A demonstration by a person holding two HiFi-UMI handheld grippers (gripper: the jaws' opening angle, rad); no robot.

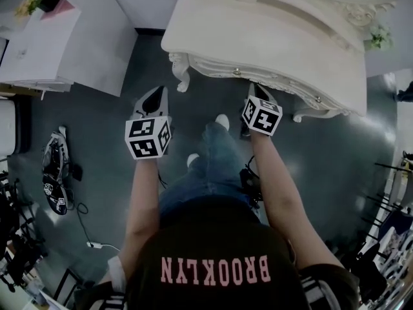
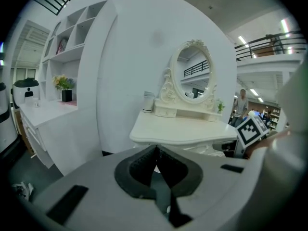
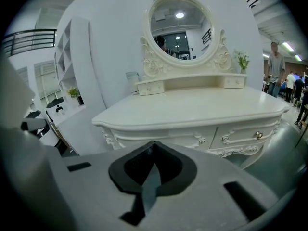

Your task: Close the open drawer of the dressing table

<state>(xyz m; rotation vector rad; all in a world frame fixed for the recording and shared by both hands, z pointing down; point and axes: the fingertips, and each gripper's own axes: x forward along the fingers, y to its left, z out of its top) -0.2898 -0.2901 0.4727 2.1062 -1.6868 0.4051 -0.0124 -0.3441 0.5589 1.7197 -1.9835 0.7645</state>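
Drawers [image 3: 248, 136] sit flush in the desk [image 1: 271, 37]. Left gripper [image 2: 155, 148] and right gripper [image 3: 153, 146] hang short of it, both closed, empty.

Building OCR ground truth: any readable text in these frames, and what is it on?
"BROOKLYN": pink letters on the person's dark shirt, upside down in the head view.
Left marker cube, right marker cube: square patterns only, no words.
Nothing else is readable.

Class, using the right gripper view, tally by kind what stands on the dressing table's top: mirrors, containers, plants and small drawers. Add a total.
Mirror: 1
White container: 1
Small plant: 1
Small drawers: 2
Total: 5
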